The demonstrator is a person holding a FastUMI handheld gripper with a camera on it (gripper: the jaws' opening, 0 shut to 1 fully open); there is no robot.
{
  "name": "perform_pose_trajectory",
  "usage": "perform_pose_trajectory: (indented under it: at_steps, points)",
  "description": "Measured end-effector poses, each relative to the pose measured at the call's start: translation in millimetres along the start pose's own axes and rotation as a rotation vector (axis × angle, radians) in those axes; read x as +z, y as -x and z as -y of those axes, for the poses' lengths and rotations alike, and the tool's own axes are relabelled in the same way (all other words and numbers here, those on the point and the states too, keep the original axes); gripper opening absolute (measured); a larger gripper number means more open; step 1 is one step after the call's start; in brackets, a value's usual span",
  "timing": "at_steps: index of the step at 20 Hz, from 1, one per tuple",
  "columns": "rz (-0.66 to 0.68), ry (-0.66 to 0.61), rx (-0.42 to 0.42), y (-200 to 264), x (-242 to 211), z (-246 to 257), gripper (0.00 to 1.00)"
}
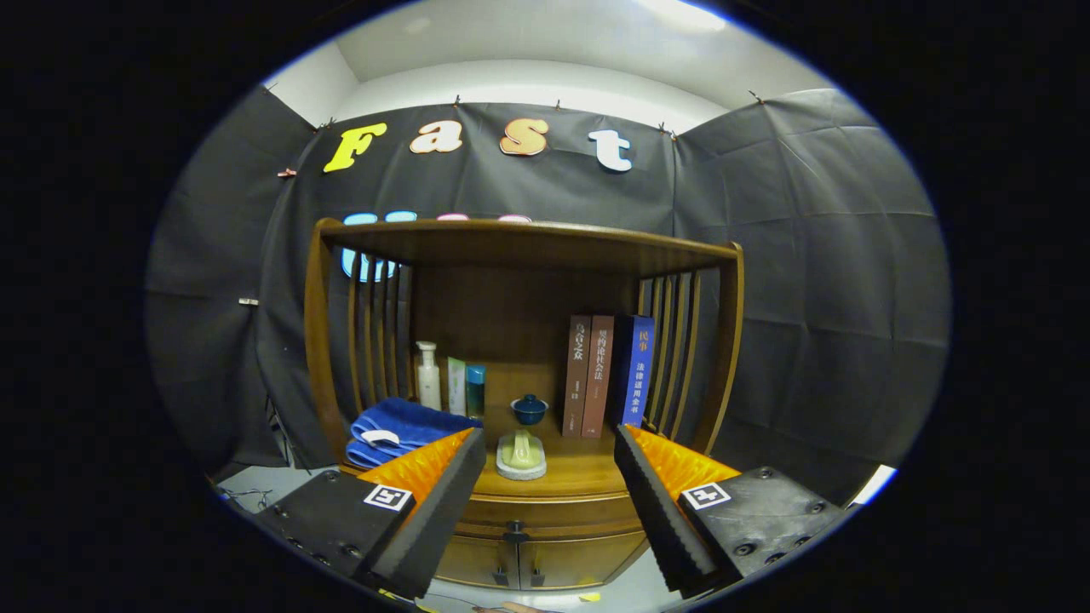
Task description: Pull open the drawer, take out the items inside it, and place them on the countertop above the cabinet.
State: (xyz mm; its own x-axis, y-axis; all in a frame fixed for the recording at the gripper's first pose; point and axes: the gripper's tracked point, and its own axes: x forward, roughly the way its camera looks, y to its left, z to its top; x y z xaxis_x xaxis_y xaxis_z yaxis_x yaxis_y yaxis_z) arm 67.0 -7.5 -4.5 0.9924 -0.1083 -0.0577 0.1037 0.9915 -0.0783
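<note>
My gripper [549,460] hangs wide open, holding nothing, before the closed drawer [545,511], low in the frame's centre.

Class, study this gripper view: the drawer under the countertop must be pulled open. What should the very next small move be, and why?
Probably ease the gripper forward and down toward the drawer knob. The drawer looks closed, the fingers stand wide open with nothing between them, and the knob sits ahead of them, below the countertop, so it must be reached before any pulling.
</note>
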Motion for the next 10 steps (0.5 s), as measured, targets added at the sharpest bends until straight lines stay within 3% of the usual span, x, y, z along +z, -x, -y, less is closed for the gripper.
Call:
perform_pose_trajectory:
  at_steps: [10]
  points:
    - [0.045,-0.059,0.029,37,32,6,0.99]
